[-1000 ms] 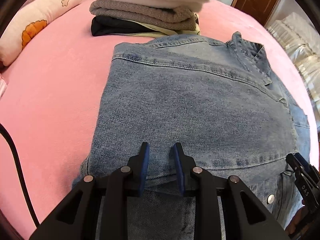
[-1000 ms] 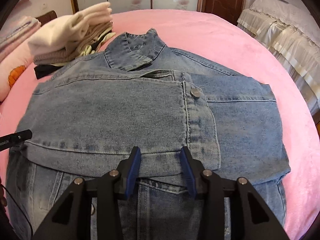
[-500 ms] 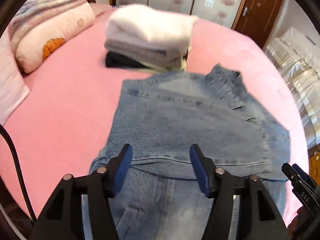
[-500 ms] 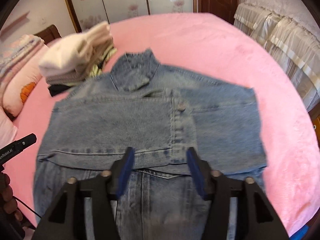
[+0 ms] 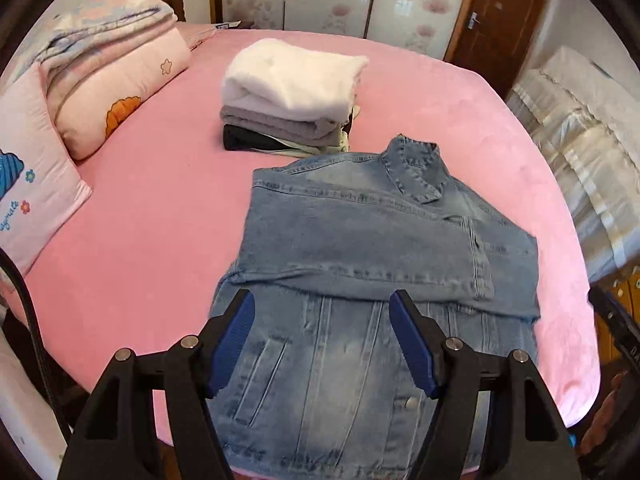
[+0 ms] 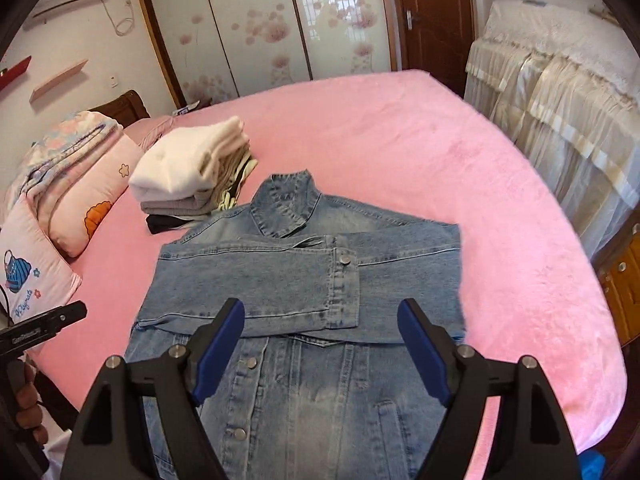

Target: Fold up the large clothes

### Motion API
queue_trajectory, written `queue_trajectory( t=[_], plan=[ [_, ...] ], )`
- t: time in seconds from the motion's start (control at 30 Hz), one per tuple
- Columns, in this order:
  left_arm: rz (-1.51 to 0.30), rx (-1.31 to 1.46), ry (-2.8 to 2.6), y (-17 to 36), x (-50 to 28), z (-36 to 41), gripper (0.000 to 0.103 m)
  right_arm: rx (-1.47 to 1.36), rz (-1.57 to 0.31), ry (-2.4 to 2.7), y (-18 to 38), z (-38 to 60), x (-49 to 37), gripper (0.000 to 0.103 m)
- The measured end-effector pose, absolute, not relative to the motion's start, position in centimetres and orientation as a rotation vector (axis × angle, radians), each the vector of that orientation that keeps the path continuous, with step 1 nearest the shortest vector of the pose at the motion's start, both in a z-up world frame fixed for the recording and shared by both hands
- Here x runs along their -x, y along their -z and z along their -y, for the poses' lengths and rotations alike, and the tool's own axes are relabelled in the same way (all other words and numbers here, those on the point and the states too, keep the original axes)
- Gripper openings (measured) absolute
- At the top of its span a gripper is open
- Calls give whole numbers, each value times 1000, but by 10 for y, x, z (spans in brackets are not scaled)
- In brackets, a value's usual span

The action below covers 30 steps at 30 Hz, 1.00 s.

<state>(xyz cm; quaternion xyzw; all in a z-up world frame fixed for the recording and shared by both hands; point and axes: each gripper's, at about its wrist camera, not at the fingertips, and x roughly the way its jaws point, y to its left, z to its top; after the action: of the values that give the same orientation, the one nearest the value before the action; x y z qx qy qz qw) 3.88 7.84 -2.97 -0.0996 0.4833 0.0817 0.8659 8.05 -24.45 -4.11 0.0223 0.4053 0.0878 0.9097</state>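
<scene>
- Pink bed (image 5: pixel 168 216) is holding the denim jacket (image 5: pixel 360 264), lying flat, sleeves crossing the chest.
- Left gripper (image 5: pixel 322 344) and right gripper (image 6: pixel 320 348) are hanging spread wide above it, gripping nothing.
- Denim's looking heavy and stiffish; I'm thinking pinch both hem corners.

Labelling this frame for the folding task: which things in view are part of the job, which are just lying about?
Job:
denim jacket, sleeves folded across its front
left gripper, open above the jacket
right gripper, open above the jacket
pink bed, the work surface

Lying about:
stack of folded clothes
pillows
wardrobe doors
</scene>
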Motion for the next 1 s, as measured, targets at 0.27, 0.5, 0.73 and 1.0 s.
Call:
queue_trajectory(
  t=[0.27,0.5,0.73,1.0],
  plan=[
    [-1094,234,-105,71,10,-98,68,-18,-761,-165,54,251,-21,79],
    [-1198,320,-120,141,48,-145,68,-20,-858,-92,103,259,19,79],
    [-1267,345,-120,201,72,-176,68,20,-985,-38,158,273,48,77],
    [-1293,378,-79,241,85,-188,68,14,-1104,53,211,315,65,75]
  ],
)
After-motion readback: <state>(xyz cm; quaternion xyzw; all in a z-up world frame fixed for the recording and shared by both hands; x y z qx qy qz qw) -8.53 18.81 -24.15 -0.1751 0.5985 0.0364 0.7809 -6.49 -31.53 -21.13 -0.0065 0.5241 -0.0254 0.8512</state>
